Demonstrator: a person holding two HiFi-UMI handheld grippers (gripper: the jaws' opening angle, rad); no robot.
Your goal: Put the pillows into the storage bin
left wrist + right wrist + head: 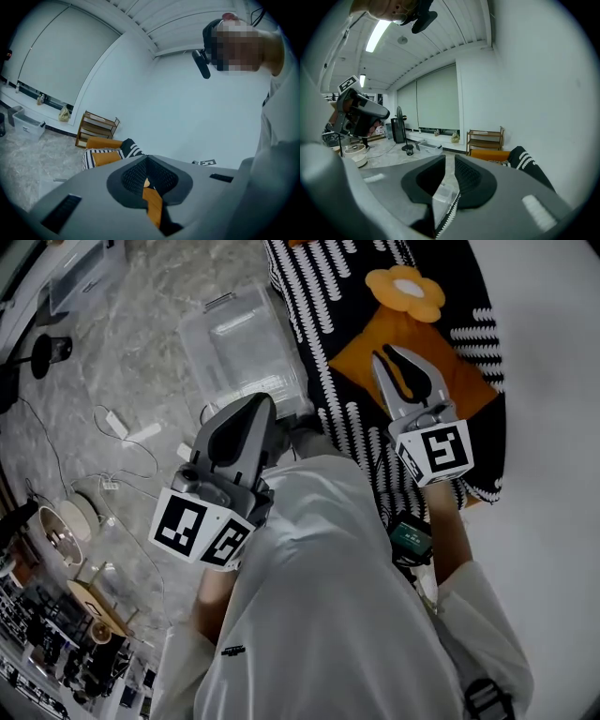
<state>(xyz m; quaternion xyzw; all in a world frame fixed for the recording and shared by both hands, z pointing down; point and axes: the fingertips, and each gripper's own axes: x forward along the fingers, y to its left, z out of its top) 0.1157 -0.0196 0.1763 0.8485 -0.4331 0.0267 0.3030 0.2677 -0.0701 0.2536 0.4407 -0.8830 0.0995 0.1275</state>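
Black pillows (323, 306) with white dashes, orange panels and a yellow flower (406, 290) lie piled against the wall at the upper right. They also show ahead of the left gripper (105, 154). A clear plastic storage bin (239, 338) stands on the marble floor just left of the pile. My right gripper (385, 351) hovers over the orange panel, its jaws a narrow gap apart with nothing between them (449, 158). My left gripper (262, 397) hangs near the bin's near edge, jaws together and holding nothing (146, 157).
A second clear bin (80, 273) sits at the far left by the window. A fan stand (42, 352), loose cables (122, 427) and a round white device (61, 526) lie on the floor. A wooden shelf (485, 138) stands behind the pillows.
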